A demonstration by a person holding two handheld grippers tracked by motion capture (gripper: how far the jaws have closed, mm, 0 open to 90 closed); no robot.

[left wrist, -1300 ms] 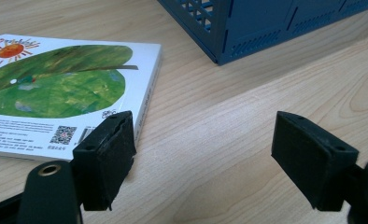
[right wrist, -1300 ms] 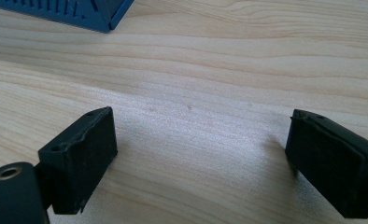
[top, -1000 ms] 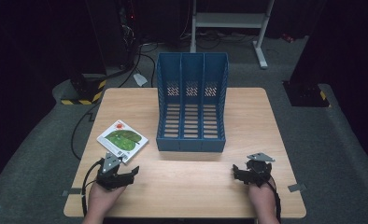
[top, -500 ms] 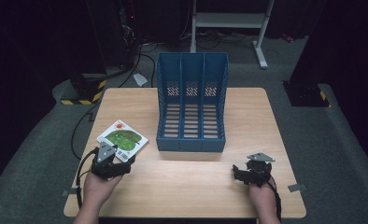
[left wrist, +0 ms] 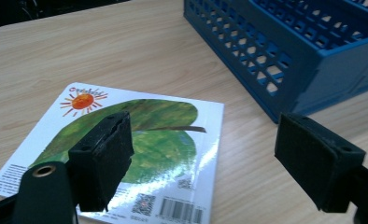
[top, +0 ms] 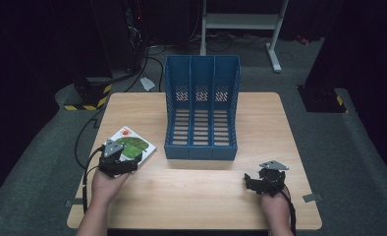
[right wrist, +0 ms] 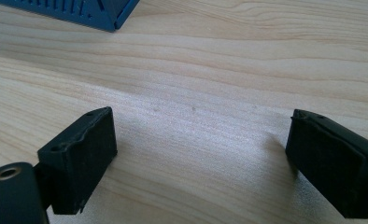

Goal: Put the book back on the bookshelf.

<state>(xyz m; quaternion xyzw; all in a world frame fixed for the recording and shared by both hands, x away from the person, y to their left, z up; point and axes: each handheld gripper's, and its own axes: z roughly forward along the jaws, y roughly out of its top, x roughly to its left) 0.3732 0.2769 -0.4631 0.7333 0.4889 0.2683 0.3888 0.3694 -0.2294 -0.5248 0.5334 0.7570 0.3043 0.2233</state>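
The wooden surface (top: 196, 196) carries a blue three-slot file rack (top: 202, 110), which is set upright at the middle toward the far edge, its open slots facing the near edge. A thin picture book (top: 131, 145) with a green leaf and an orange sun on its cover lies flat near the left edge, just beside the rack's near left corner but apart from it.

The left tool (top: 114, 160) is held over the book's near corner, and in the left gripper view its jaws are seen spread wide, with nothing between them. From there the book (left wrist: 126, 154) lies directly ahead and below; one pad (left wrist: 102, 158) hangs over the cover, while the other pad (left wrist: 320, 161) stands over bare wood beyond the book's edge. The book is judged to be straddled rather than gripped, so a lower approach along its edge would be called for. The rack (left wrist: 289, 51) stands close on that side and could be clipped.

The right tool (top: 266, 179) rests near the near right corner, likewise released over bare wood (right wrist: 196, 93), well apart from the book.
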